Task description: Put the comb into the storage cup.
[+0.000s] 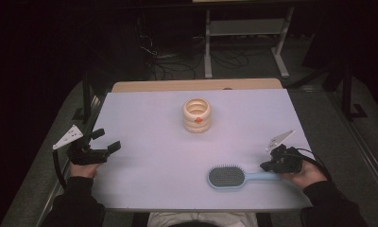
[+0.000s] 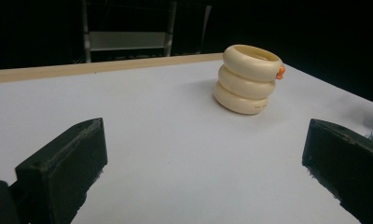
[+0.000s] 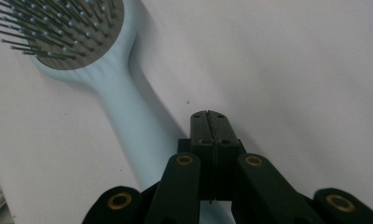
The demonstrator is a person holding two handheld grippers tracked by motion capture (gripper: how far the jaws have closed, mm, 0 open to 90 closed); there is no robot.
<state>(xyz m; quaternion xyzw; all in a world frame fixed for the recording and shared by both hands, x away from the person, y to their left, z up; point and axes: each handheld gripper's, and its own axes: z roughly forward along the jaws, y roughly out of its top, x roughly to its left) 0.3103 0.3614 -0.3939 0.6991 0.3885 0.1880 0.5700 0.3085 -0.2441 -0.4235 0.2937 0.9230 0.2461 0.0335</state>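
Table: a pale lavender-white table [image 1: 154, 142] with a wooden strip along its far edge; dark floor and a metal frame with cables lie beyond it.

Cream holder: a cream holder [image 1: 196, 115] shaped like three stacked rings stands upright near the far middle of the table, open at the top, with a small orange knob on its near side. In the left gripper view it [image 2: 248, 79] sits far ahead and a little right, the orange knob poking out at its right edge.

Hairbrush: a light blue hairbrush [image 1: 234, 177] lies flat near the near edge, right of centre, bristles up, head to the left and handle pointing right. In the right gripper view its [image 3: 96, 60] grey bristle pad is at the upper left and the handle runs down toward the jaws.

Left gripper: the left gripper [image 1: 109, 142] is at the table's near left edge, held in the person's left hand [image 1: 83, 169], pointing right and far. Its jaws are wide apart with bare table between them, well apart from the holder.

Right gripper: the right gripper [image 1: 264, 166] is at the near right, held in the person's right hand [image 1: 306, 174]. Its jaws [image 3: 209, 122] are pressed together, tips just beside the handle's end; I cannot tell whether they touch it.
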